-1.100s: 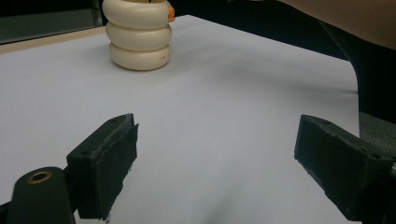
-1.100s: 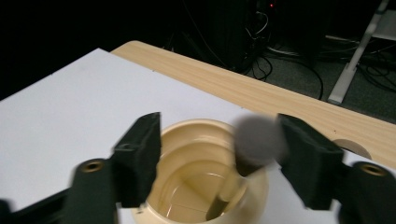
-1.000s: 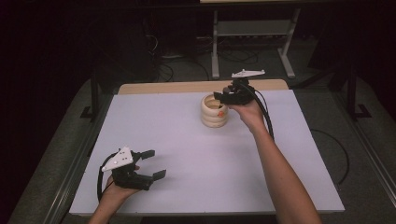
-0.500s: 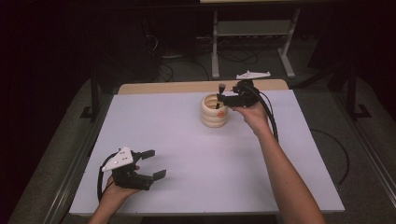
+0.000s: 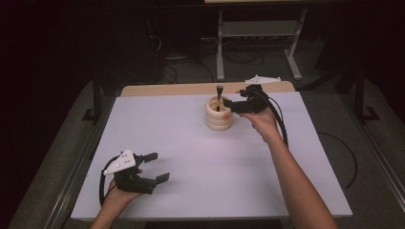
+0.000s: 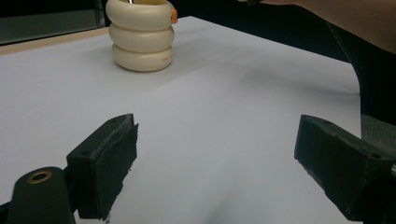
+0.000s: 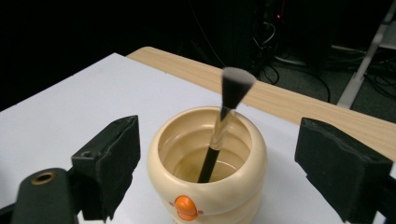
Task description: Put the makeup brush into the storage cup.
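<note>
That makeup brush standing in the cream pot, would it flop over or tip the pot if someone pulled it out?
The makeup brush looks slim and stiff, so it probably lifts out straight. It leans against the rim, so it is likely loose and would slide freely. The pot looks squat and wide-based, so it probably stays put.

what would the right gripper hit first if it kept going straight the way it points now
Most likely the cream ribbed pot straight ahead of the right gripper, whose fingers have just been opening and flank it without touching. The brush standing in the pot comes just behind the near rim, though depth is hard to judge.
</note>
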